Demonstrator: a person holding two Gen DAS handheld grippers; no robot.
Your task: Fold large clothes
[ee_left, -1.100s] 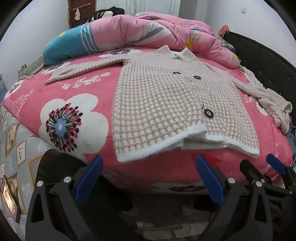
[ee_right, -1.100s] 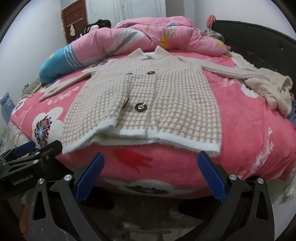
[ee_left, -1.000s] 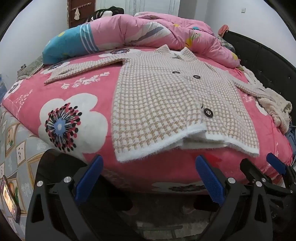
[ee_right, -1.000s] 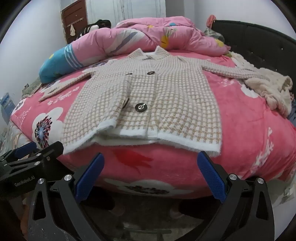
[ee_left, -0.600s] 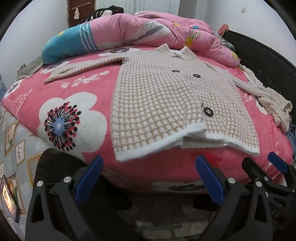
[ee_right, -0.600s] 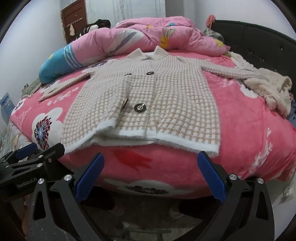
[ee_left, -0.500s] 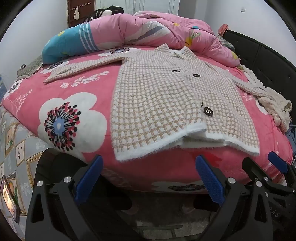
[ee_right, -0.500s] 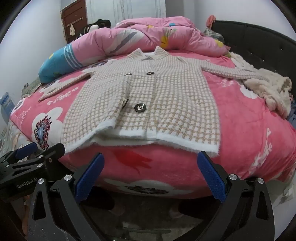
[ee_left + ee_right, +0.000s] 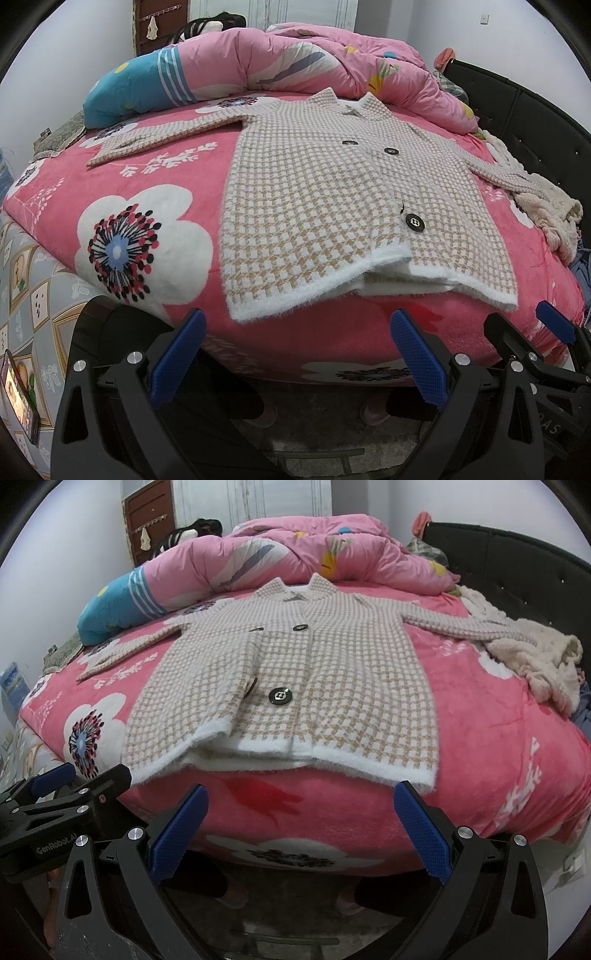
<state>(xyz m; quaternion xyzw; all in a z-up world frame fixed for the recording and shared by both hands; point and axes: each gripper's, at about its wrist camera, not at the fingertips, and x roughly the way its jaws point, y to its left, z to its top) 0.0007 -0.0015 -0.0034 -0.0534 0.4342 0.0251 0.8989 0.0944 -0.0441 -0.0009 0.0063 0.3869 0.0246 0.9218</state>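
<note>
While checked coat (image 9: 332, 199) lies flat, buttoned, on pink bedspread (image 9: 155, 177): left gripper (image 9: 297, 354) and right gripper (image 9: 301, 827) wide open, empty, below hem. Grasp sleeve cuffs first; fold inward evenly.

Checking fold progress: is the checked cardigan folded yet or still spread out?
Spread out. The cardigan lies flat, front up, on the bed, both sleeves stretched sideways, hem at the near edge; both grippers open, off it.

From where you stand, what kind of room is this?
Most likely a bedroom: a bed under a pink flowered blanket, a bunched quilt behind, a dark padded headboard, and a checked cardigan spread out.
</note>
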